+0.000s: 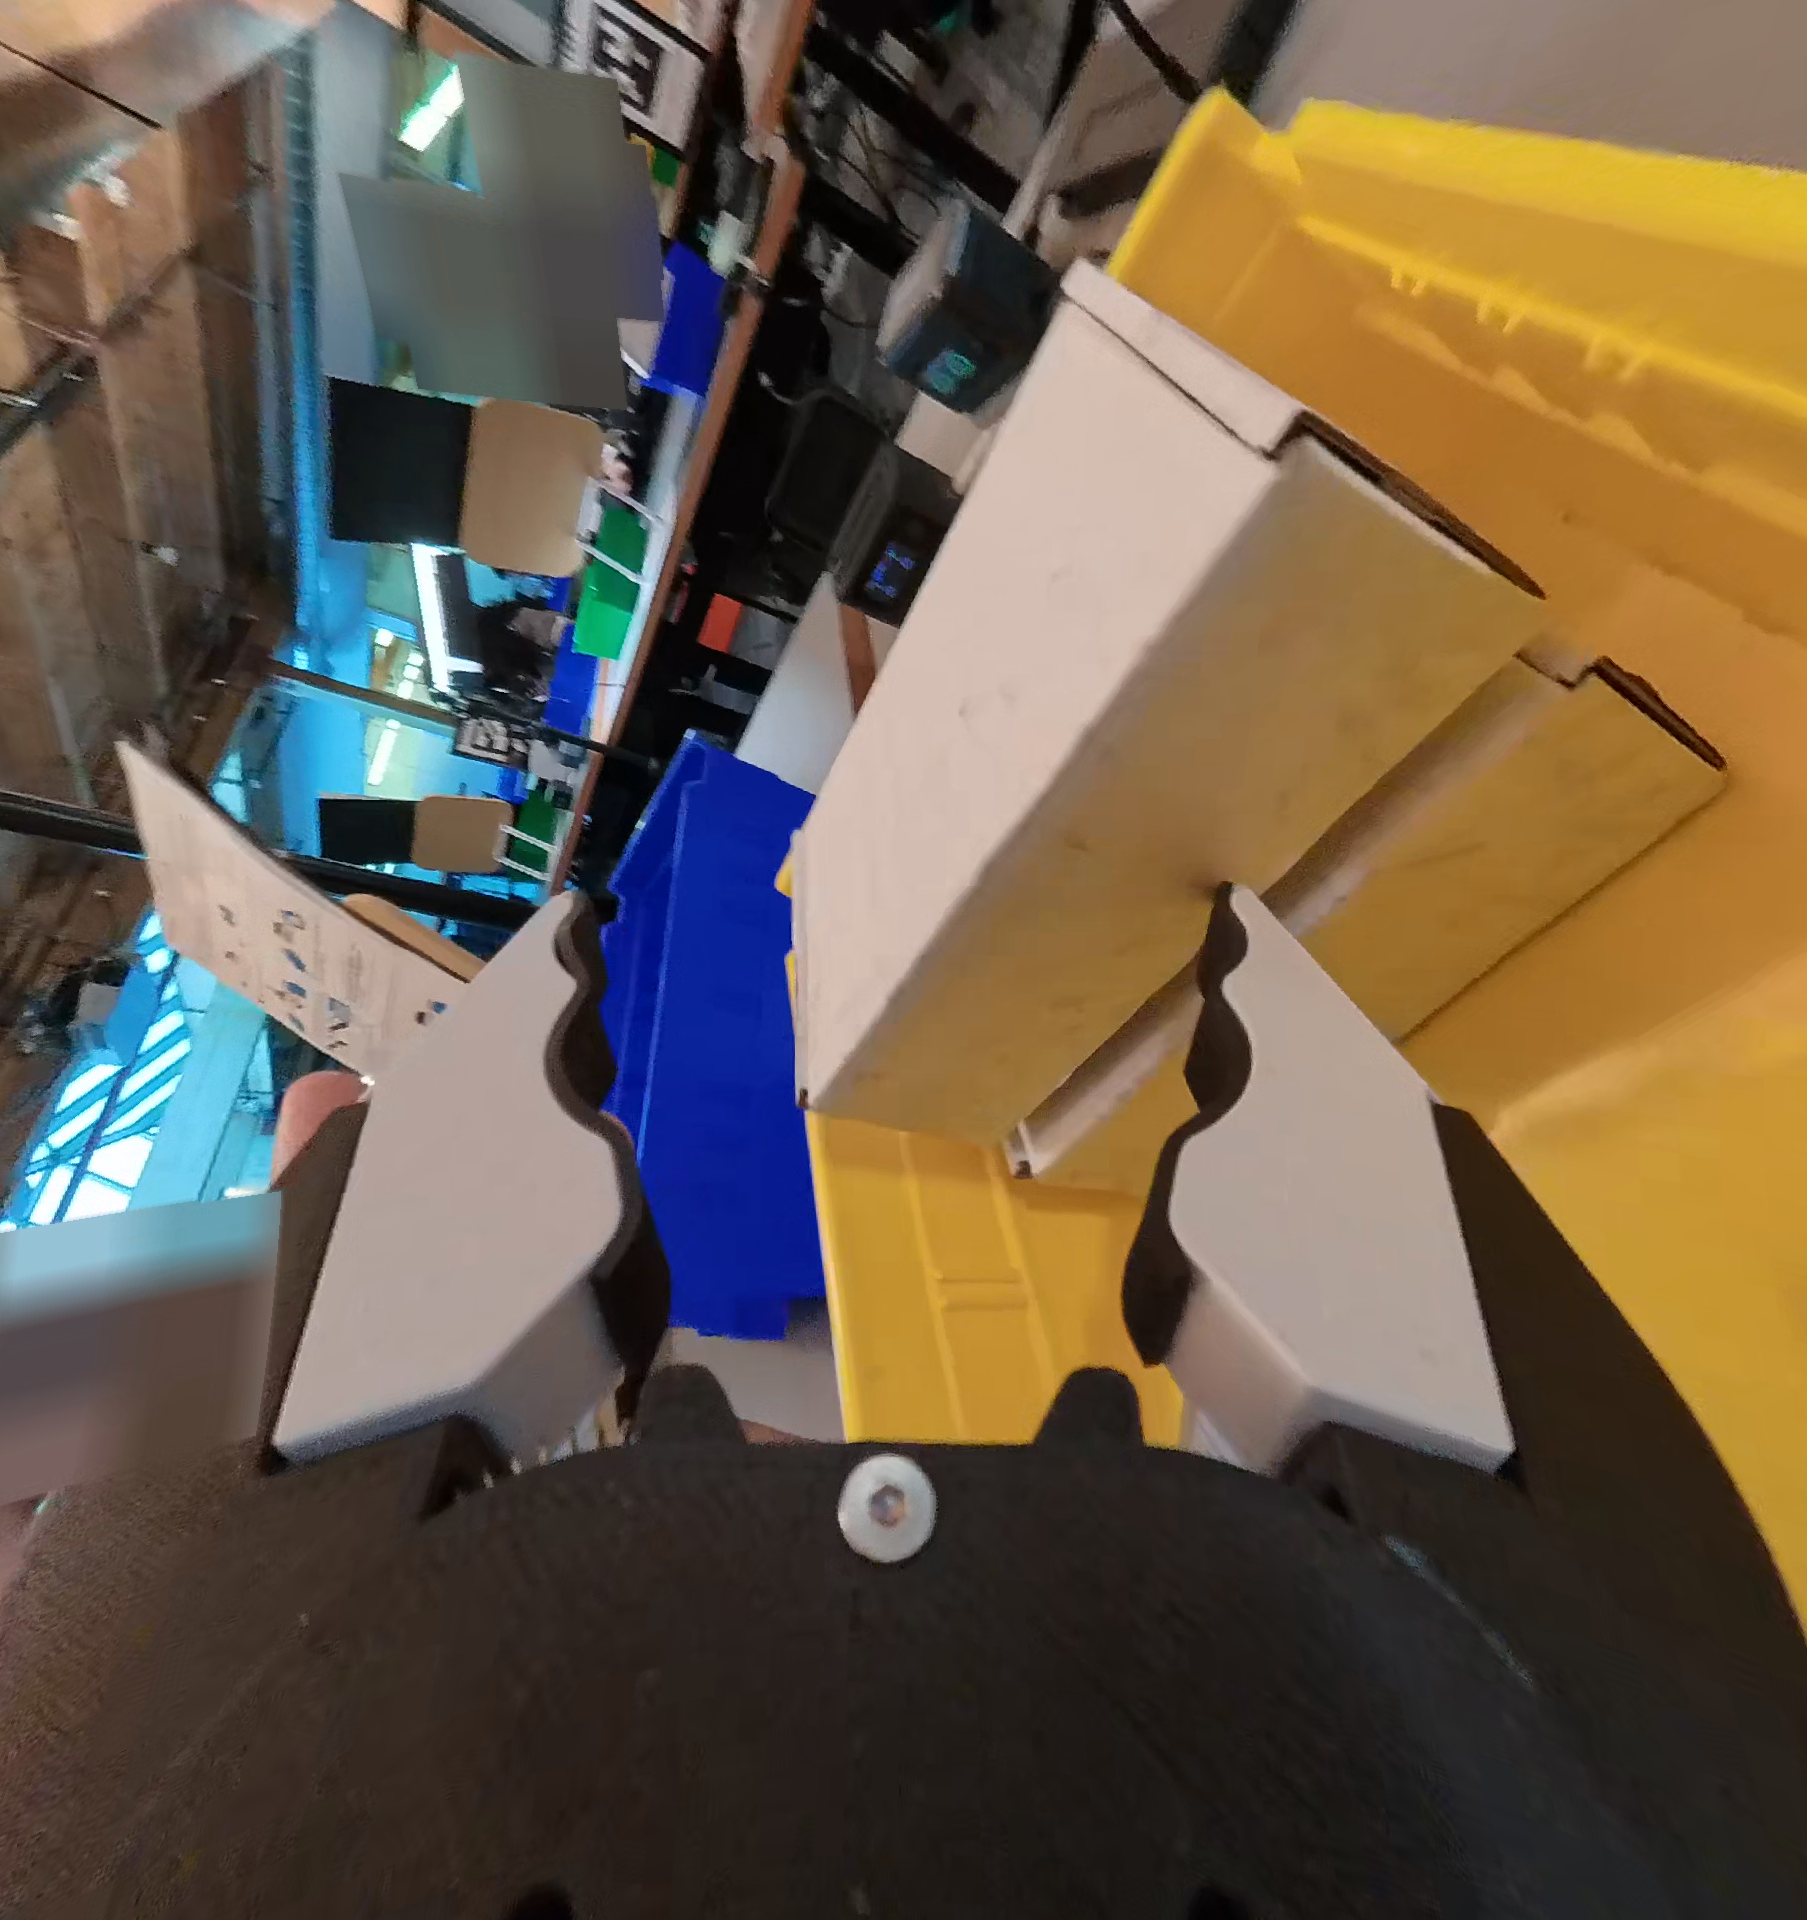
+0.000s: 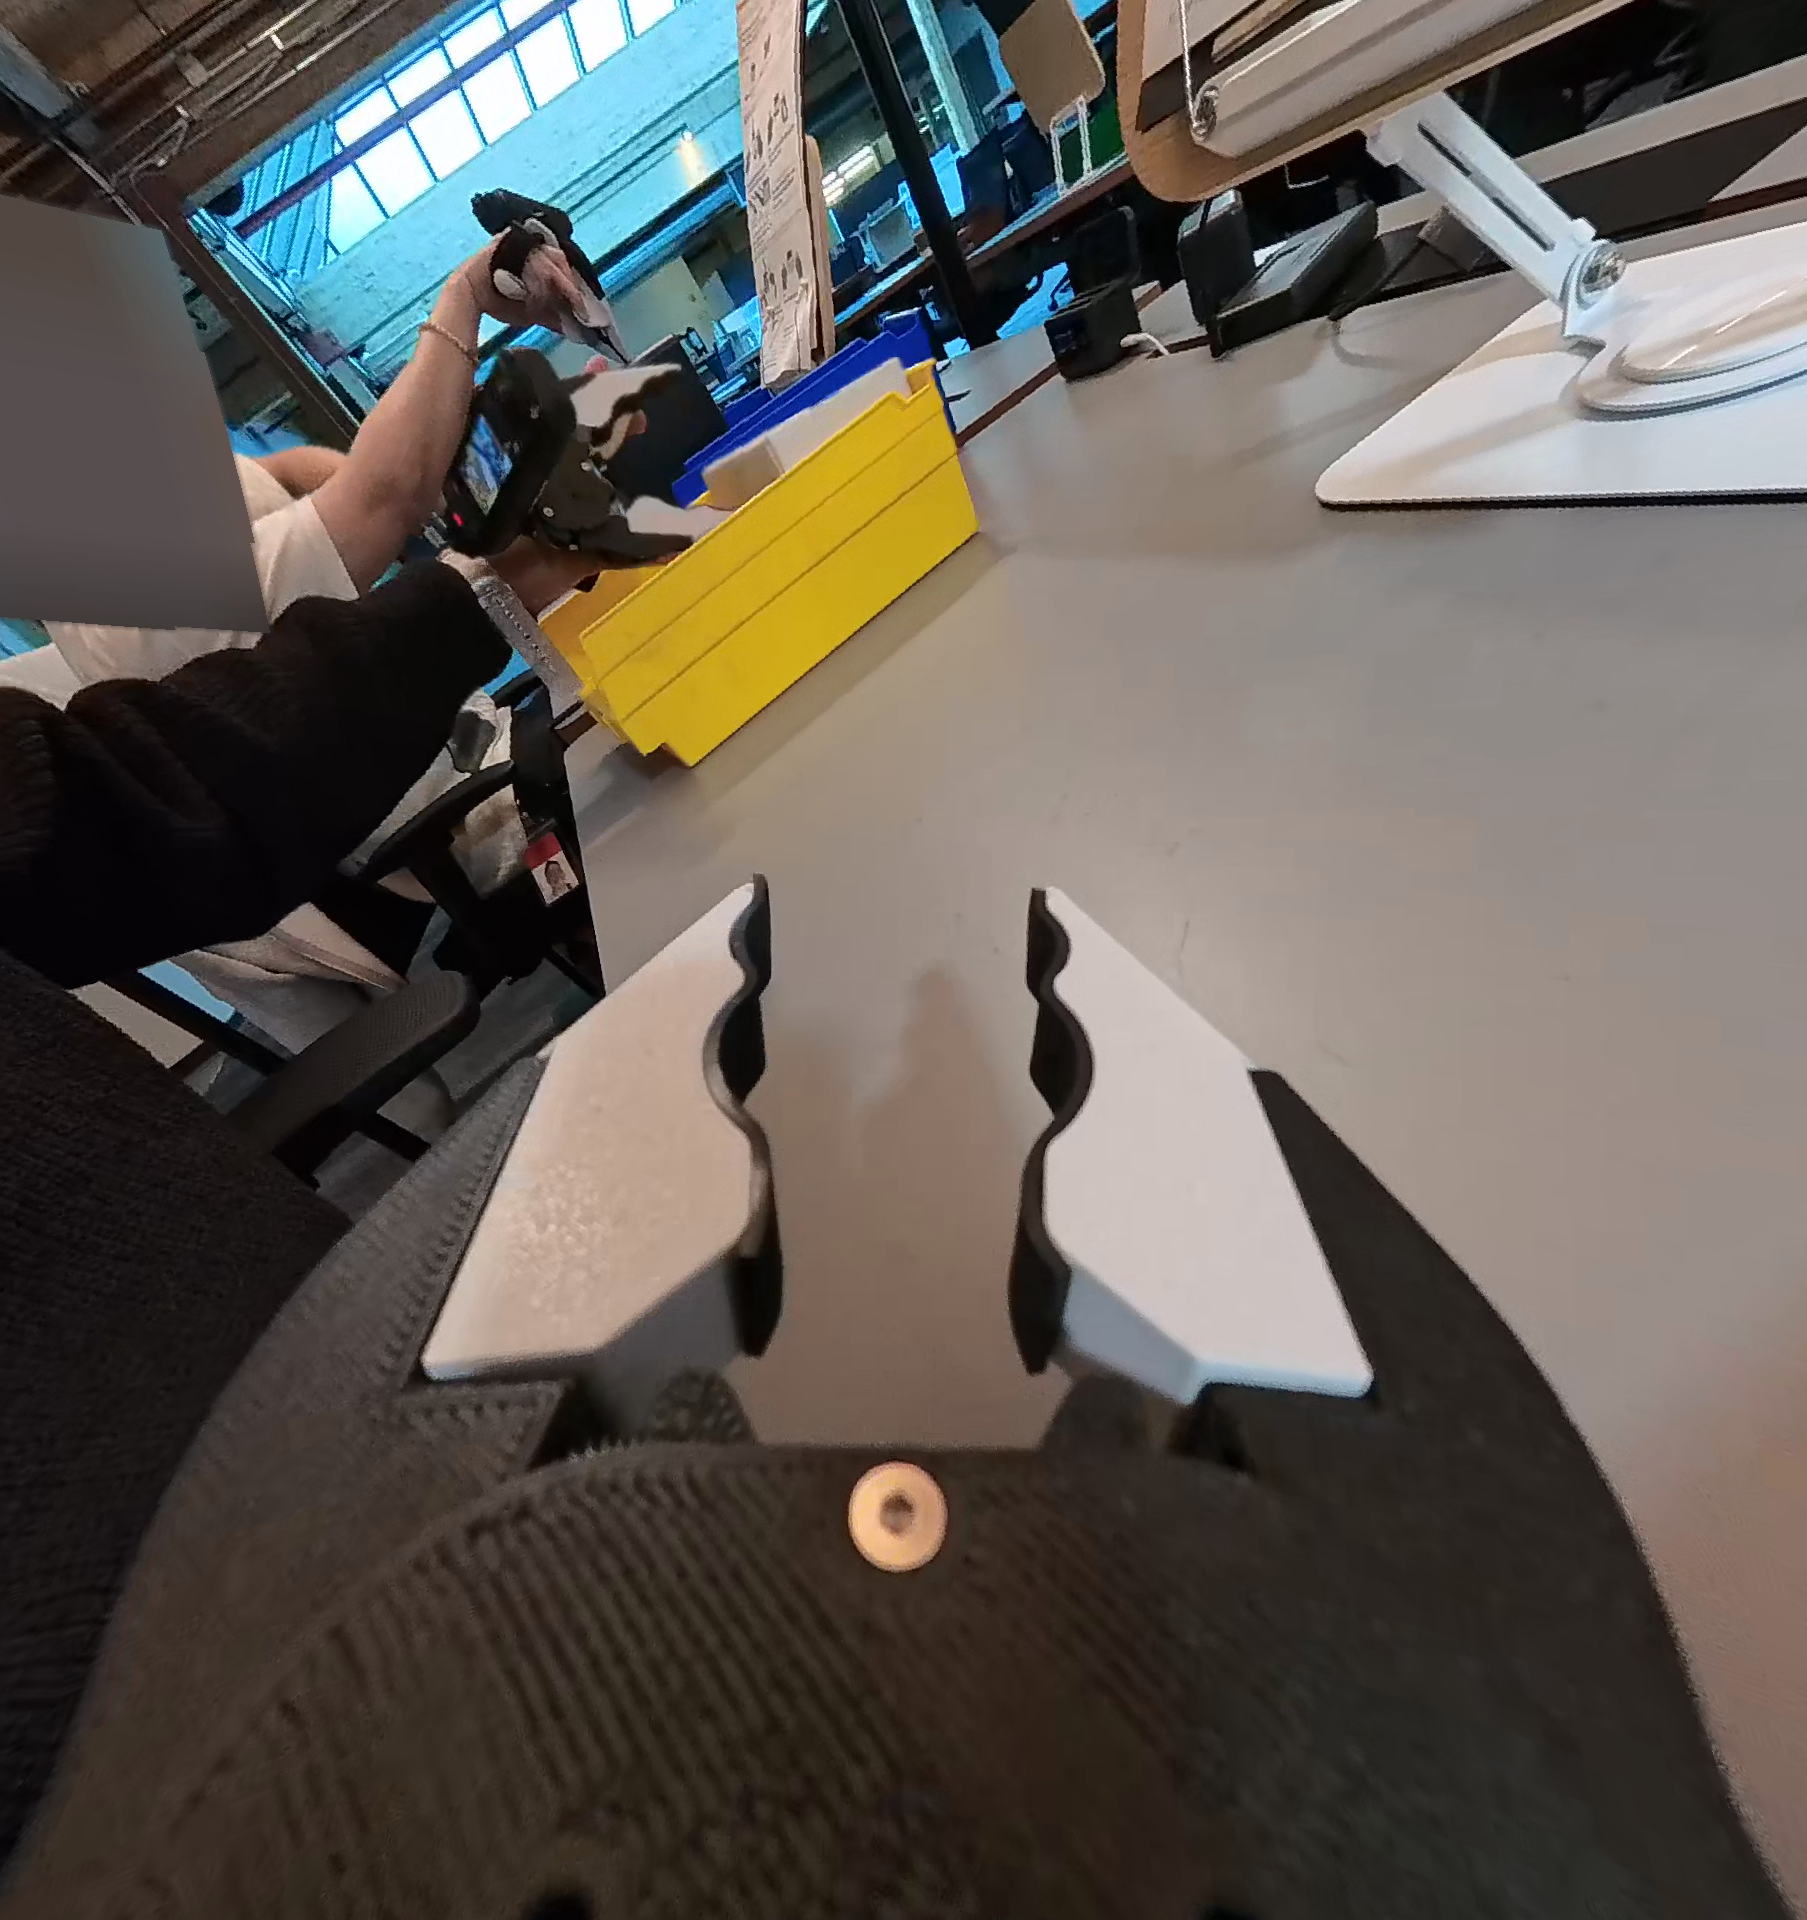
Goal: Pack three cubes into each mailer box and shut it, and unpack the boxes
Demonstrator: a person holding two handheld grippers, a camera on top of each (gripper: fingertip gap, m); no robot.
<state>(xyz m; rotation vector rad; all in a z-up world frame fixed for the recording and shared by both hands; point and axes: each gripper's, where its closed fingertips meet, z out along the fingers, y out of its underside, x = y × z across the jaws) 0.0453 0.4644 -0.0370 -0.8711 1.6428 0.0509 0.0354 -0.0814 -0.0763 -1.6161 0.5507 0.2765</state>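
Two white mailer boxes sit in the yellow bin (image 1: 1605, 312), both with lids down: the nearer mailer box (image 1: 1086, 727) stands highest and fills the middle of the left wrist view, and the second mailer box (image 1: 1522, 831) lies just behind it, tucked lower against the bin's wall. What is inside either box cannot be seen. The left gripper (image 1: 904, 914) hangs right at the bin with its jaws spread wide and nothing between them; one finger (image 1: 1294, 1091) is at the nearer box's edge, the other finger (image 1: 483, 1143) out over the blue bin (image 1: 712, 1039) that stands beside the yellow one. Over on the other side, the right gripper (image 2: 899, 904) is released too, jaws parted over the bare grey table (image 2: 1398, 831), well apart from the bins. A white monitor stand (image 2: 1605, 395) rests on the table's far side.
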